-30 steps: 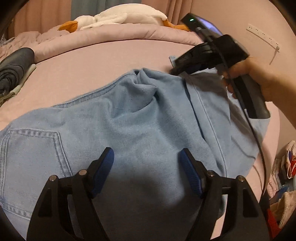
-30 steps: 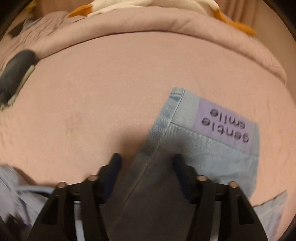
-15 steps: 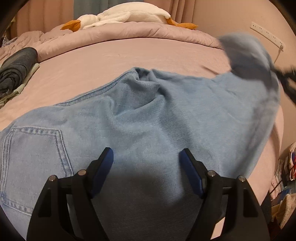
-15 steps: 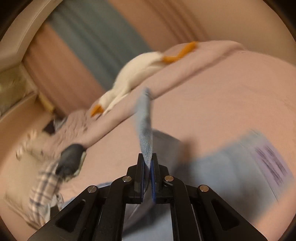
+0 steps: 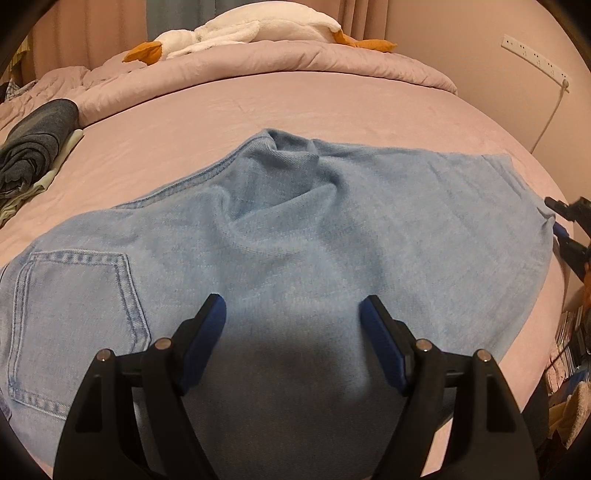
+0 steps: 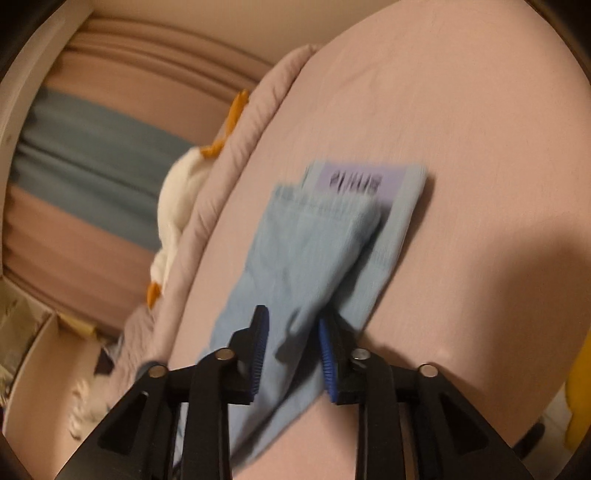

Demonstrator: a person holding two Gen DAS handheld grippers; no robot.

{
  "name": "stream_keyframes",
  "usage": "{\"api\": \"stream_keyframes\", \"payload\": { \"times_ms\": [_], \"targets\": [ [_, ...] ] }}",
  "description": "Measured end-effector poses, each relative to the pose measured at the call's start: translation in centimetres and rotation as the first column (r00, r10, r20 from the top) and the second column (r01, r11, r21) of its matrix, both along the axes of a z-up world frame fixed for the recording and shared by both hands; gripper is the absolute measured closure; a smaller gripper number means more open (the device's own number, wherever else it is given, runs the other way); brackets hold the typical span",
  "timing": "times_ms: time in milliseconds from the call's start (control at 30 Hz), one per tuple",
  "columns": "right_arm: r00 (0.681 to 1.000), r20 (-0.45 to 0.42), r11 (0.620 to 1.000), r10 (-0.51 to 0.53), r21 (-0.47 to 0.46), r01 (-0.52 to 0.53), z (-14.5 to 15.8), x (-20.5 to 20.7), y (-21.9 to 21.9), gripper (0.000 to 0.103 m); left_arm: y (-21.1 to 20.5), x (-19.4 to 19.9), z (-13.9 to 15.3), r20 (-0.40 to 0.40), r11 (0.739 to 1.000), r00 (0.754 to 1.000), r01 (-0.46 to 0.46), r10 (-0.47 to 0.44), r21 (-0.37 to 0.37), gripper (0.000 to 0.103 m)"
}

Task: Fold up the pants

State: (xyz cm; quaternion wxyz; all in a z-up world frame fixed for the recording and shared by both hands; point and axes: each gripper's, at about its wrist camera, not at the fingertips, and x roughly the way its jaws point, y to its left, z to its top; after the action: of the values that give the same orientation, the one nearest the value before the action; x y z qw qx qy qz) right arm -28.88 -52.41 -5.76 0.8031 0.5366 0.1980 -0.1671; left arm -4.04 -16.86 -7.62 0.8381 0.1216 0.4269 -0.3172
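Light blue denim pants [image 5: 295, 229] lie spread on the pink bed sheet [image 5: 258, 103], with a back pocket [image 5: 74, 314] at the left. My left gripper [image 5: 291, 314] hovers open just over the seat of the pants, nothing between its pads. My right gripper [image 5: 565, 229] shows at the right edge, by the pants' far side. In the right wrist view the folded pant leg [image 6: 317, 251] with its purple label [image 6: 358, 182] lies on the sheet. The right gripper [image 6: 291, 332] has its jaws opening, with a denim fold between them and the pads apart from it.
A white plush goose [image 5: 251, 33] lies on the rolled pink comforter [image 5: 295, 62] at the back. Folded dark clothes [image 5: 33, 147] sit at the left. A power strip [image 5: 535, 59] hangs on the right wall, and clutter [image 5: 569, 369] lies on the floor beyond the bed's right edge.
My right gripper carried the pant leg across to the right while rolling, clamped shut on it midway, and now its jaws stand apart. The left gripper stayed in place.
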Motion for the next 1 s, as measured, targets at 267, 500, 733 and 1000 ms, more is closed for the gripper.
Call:
{"api": "stream_keyframes", "payload": {
  "times_ms": [267, 500, 733, 1000],
  "targets": [
    [0.996, -0.09, 0.999, 0.016, -0.044, -0.02, 1.5, 3.5, -2.6, 0.098, -0.9, 0.4, 0.6, -0.026, 0.998, 0.999, -0.032, 0.033, 0.061, 0.026],
    [0.993, -0.105, 0.962, -0.062, -0.272, 0.032, 3.3, 2.0, -1.2, 0.099, -1.5, 0.6, 0.3, -0.028, 0.998, 0.999, -0.036, 0.037, 0.05, 0.016],
    [0.975, -0.177, 0.96, -0.134, -0.265, 0.084, 1.6, 2.9, -2.2, 0.102, -1.7, 0.8, 0.3, -0.034, 0.998, 0.999, -0.027, 0.029, 0.059, 0.013],
    [0.973, -0.15, 0.943, -0.177, -0.309, 0.124, 2.8, 2.8, -2.9, 0.102, -2.7, 1.0, 0.1, -0.037, 0.998, 0.998, -0.042, 0.044, 0.052, 0.007]
  ]
}}
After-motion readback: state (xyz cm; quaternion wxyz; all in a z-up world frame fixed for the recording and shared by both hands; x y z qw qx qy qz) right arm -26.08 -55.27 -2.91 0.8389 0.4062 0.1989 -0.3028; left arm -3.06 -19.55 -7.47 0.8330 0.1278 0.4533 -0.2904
